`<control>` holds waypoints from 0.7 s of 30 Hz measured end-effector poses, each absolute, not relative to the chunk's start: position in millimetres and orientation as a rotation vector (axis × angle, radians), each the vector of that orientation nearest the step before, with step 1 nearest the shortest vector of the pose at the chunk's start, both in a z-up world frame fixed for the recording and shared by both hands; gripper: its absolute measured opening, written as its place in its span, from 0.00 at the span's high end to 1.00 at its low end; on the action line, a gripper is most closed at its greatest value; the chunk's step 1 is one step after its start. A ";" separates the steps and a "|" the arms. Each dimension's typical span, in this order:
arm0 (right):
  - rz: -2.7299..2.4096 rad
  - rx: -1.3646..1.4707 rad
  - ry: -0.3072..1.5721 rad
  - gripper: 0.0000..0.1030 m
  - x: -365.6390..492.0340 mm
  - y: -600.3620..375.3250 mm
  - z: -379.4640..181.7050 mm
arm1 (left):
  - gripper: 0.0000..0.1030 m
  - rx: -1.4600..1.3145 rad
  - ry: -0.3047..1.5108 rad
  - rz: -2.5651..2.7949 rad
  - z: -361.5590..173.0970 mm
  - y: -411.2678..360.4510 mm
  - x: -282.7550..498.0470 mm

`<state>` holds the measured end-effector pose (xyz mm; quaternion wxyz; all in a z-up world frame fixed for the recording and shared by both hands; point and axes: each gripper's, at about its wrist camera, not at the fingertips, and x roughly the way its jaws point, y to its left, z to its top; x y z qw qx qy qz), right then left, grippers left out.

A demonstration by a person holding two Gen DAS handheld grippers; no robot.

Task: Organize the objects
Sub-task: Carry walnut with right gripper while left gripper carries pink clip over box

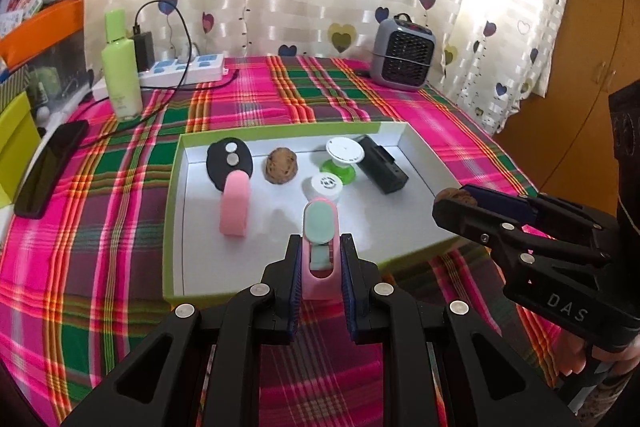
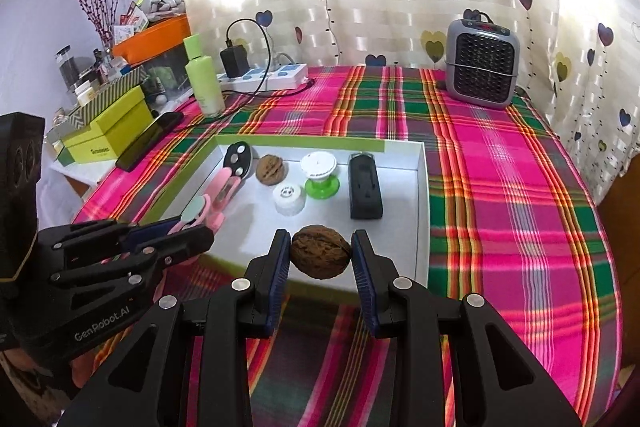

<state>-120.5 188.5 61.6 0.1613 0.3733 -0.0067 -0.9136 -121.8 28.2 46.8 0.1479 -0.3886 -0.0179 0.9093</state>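
plaid cloth bench, shallow white box (image 1: 420,147) at centre. left gripper (image 1: 320,269) clamping smooth pink clip (image 1: 320,251) over near rim; right gripper (image 2: 322,255) pinching wrinkled walnut (image 2: 320,251) over near-right corner.

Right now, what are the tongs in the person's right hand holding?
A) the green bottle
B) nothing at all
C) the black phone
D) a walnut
D: the right tongs are closed on a brown walnut, its wrinkled shell pinched between the two blue pads over the near edge of the white tray; a second walnut lies in the tray.
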 end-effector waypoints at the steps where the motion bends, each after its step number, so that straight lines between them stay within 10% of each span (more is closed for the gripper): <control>1: -2.608 1.068 -0.015 0.68 -123.7 187.7 60.9 | 0.84 -1.122 -0.052 2.617 45.9 27.6 -124.8; 21: -2.578 1.160 0.029 0.68 -171.3 173.9 36.6 | 0.84 -1.215 -0.030 2.594 26.9 28.6 -167.2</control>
